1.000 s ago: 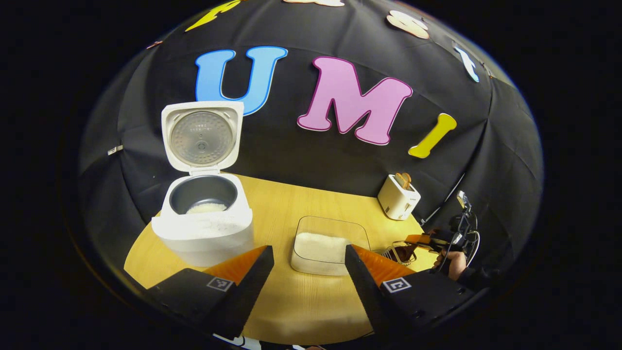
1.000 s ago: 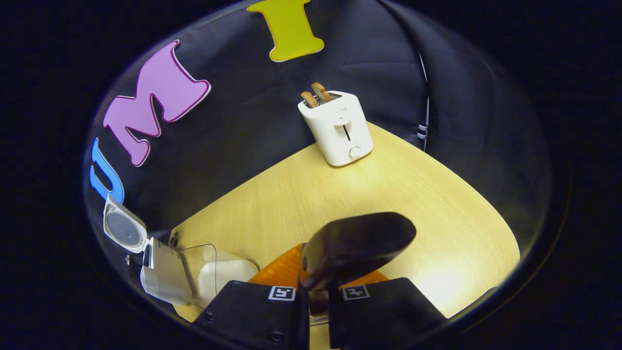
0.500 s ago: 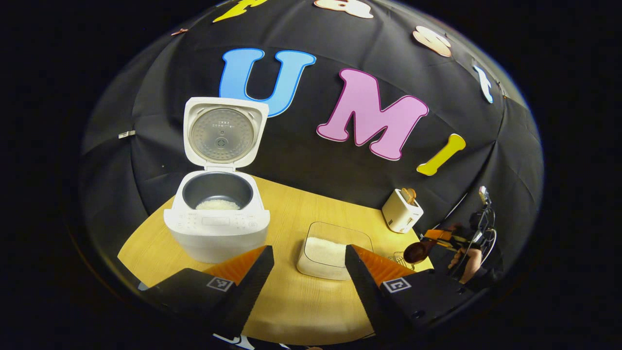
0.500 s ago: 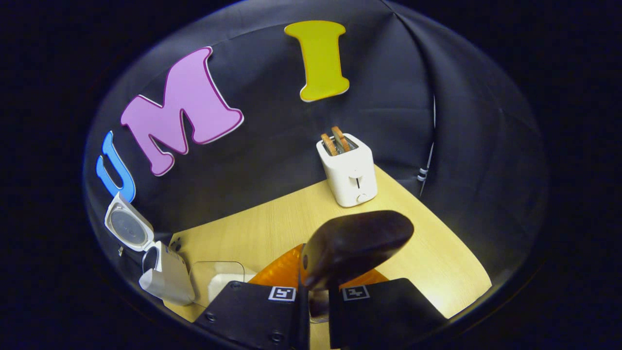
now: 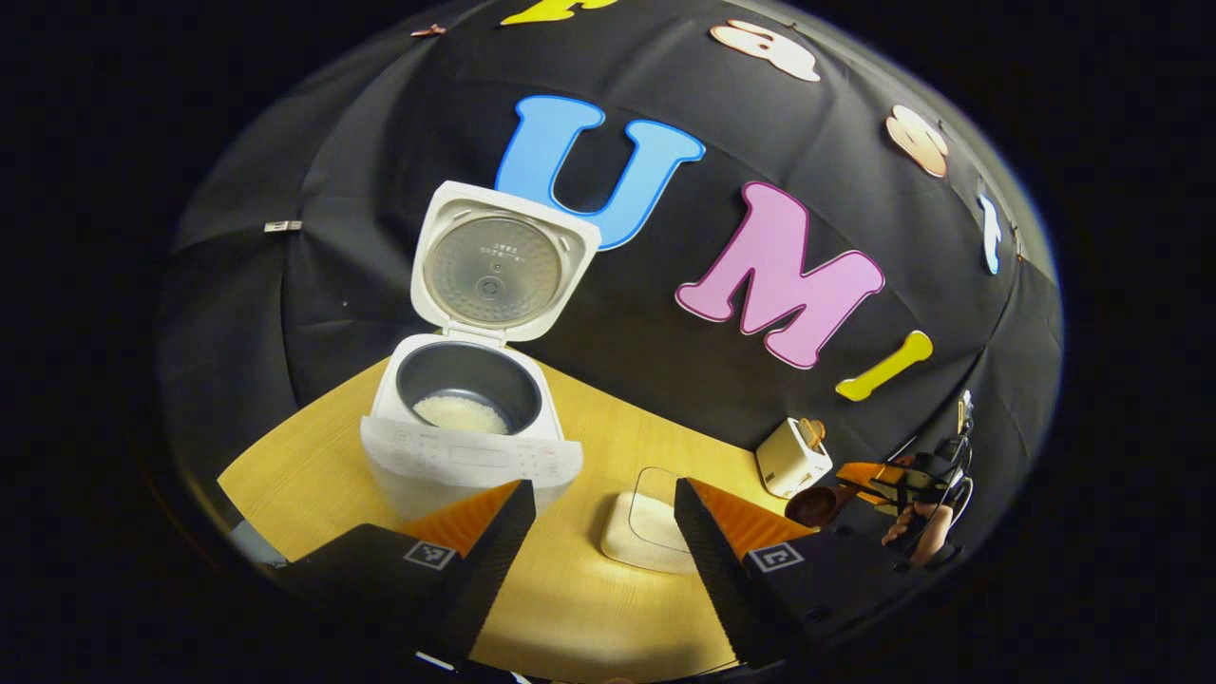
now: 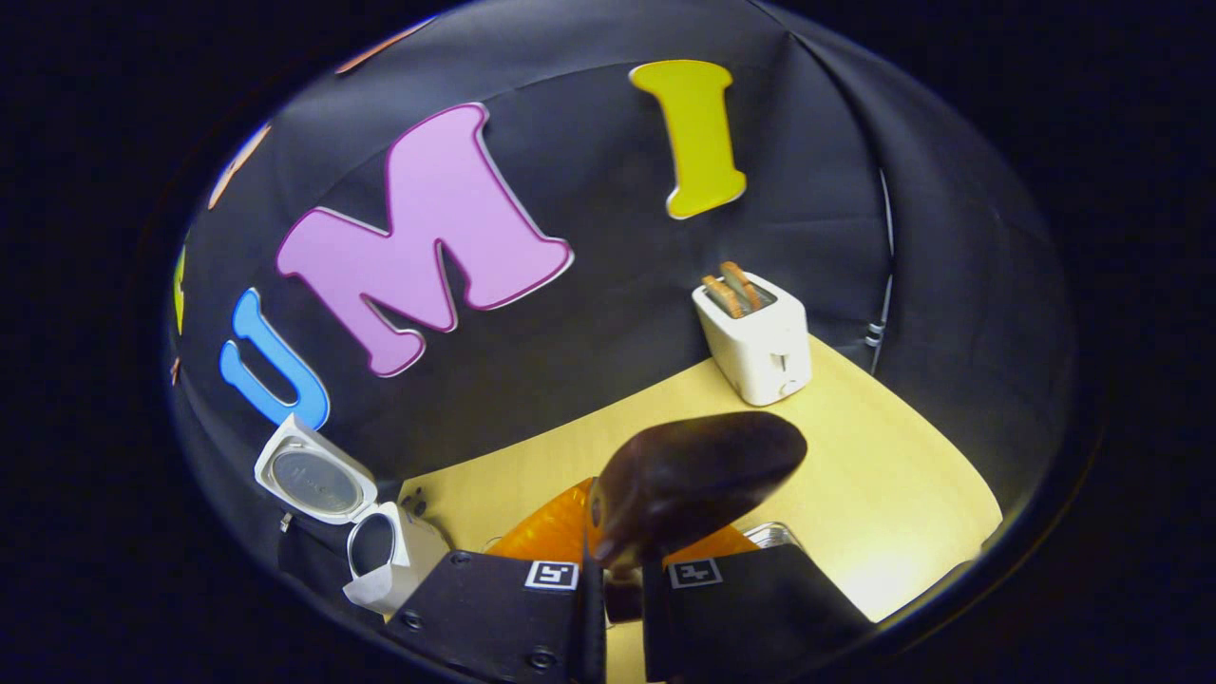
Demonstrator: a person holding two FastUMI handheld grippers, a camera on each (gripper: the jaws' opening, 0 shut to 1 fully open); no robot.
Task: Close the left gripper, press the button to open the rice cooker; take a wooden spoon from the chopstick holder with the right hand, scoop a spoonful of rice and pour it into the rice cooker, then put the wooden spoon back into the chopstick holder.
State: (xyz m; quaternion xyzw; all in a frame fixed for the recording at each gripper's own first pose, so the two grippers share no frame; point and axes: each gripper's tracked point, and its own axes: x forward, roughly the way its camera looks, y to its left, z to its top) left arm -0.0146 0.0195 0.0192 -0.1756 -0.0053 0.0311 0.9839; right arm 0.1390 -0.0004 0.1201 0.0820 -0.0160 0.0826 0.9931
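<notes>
The white rice cooker (image 5: 465, 456) stands open on the wooden table, its lid (image 5: 503, 271) upright and a little rice (image 5: 463, 413) in the dark pot. My left gripper (image 5: 603, 532) hangs open in front of it, holding nothing. A clear container of rice (image 5: 651, 522) lies between its fingers, farther off. My right gripper (image 6: 622, 579) is shut on the handle of a dark wooden spoon (image 6: 693, 475), whose bowl sticks up ahead of the fingers. From the left gripper view, that spoon (image 5: 815, 503) and the right gripper (image 5: 902, 480) sit at the far right, held by a hand.
A white toaster (image 6: 755, 342) with two slices in it stands at the table's back right, also seen as the toaster (image 5: 793, 456) near the right gripper. The open cooker (image 6: 389, 560) is at the lower left of the right gripper view. A shiny rim (image 6: 774, 534) peeks out beside the right fingers.
The right gripper has risen with the spoon, away from the holder and table. The left gripper has swung, so the cooker now sits closer to the middle of its view. It stays open.
</notes>
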